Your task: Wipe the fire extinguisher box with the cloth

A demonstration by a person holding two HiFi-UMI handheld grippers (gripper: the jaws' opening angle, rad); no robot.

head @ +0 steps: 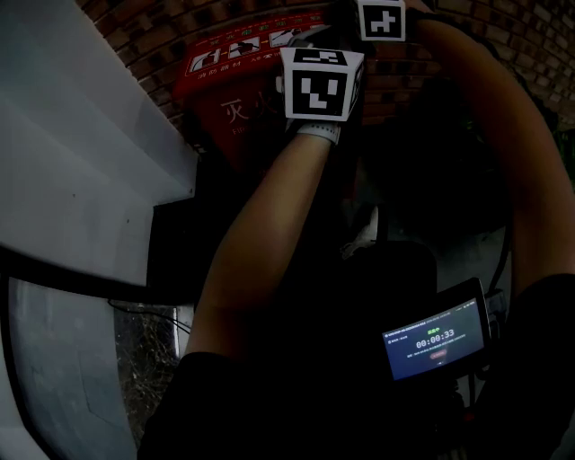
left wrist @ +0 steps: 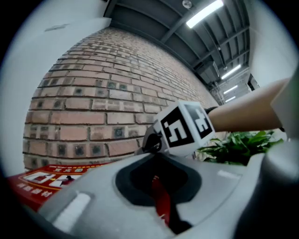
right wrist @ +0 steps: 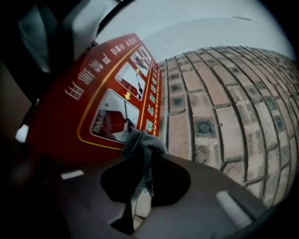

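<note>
Right gripper view: my right gripper (right wrist: 138, 186) pinches the cloth (right wrist: 141, 140), bunched forward toward the red box (right wrist: 93, 93) for wiping; left gripper (left wrist: 161, 191) pressed together, empty.

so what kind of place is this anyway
Probably a covered industrial or utility space, like a workshop or service bay: a bare brick wall, a red fire extinguisher box by it, and strip lights among exposed ceiling beams overhead.
</note>
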